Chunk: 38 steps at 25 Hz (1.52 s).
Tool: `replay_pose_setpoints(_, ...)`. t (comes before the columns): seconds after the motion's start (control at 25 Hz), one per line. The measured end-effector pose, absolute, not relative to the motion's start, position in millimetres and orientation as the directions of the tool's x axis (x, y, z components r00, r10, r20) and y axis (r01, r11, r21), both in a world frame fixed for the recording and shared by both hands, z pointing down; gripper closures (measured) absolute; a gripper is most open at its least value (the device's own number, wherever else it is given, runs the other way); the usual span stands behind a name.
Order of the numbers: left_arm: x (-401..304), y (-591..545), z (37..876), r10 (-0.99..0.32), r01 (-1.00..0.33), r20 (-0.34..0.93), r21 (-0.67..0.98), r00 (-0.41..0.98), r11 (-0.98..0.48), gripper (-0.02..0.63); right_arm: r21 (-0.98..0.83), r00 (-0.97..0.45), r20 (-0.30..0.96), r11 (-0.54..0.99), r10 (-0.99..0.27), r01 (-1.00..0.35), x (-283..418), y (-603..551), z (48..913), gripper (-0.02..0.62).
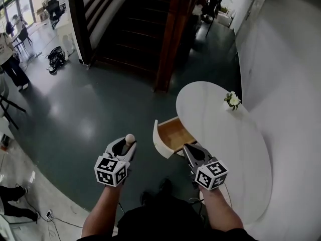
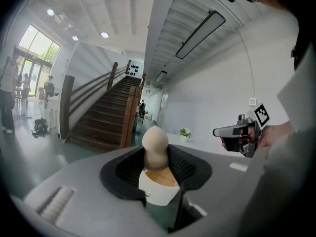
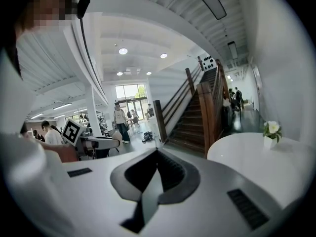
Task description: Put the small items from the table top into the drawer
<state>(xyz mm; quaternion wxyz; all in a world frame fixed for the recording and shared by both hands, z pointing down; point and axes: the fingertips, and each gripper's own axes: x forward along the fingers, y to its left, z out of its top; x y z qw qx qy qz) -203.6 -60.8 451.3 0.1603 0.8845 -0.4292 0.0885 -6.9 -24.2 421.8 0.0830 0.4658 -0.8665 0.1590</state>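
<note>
Fingers (image 2: 121, 174) of the left gripper (image 1: 128, 143) clamp a beige gourd-shaped sponge (image 2: 155, 146). Its long axis runs along them and its rounded tip pokes out beyond. In the head view the open drawer (image 1: 174, 135) sits at centre frame, just right of the sponge, under the edge of the round white tabletop (image 1: 225, 134). The loaded left gripper would need to swing rightward. The right gripper (image 1: 189, 149) hangs by the drawer's near corner, fingers pressed together on nothing.
</note>
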Motion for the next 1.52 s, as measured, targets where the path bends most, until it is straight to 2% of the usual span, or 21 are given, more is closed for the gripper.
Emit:
replay_pose_setpoints(0.56,-145,-166,453,-0.728,-0.797,0.327,0.207,0.603,-0.567,0.453,-0.237,-0.602,0.276,0.554,-0.749,-0.798,30,-146,430,0.586)
replay_pose_setpoints(1.0,-93,-224,465,-0.690,-0.775,0.359,0.208,0.628,-0.597,0.453,-0.291,-0.586,0.296,0.514,-0.754,-0.807,79,-202,459,0.586)
replay_pose_setpoints(1.28,-95,-247,473,-0.654,-0.737,0.348,0.229,0.672,-0.636,0.453,-0.268,-0.548,0.324,0.481,-0.771,-0.835,69,-218,460,0.586)
replay_pose_setpoints(1.52,-110,-270,485,-0.570,-0.657,0.343,0.248,0.747,-0.712,0.453,-0.231,-0.453,0.337,0.393,-0.826,-0.890,49,-233,454,0.586)
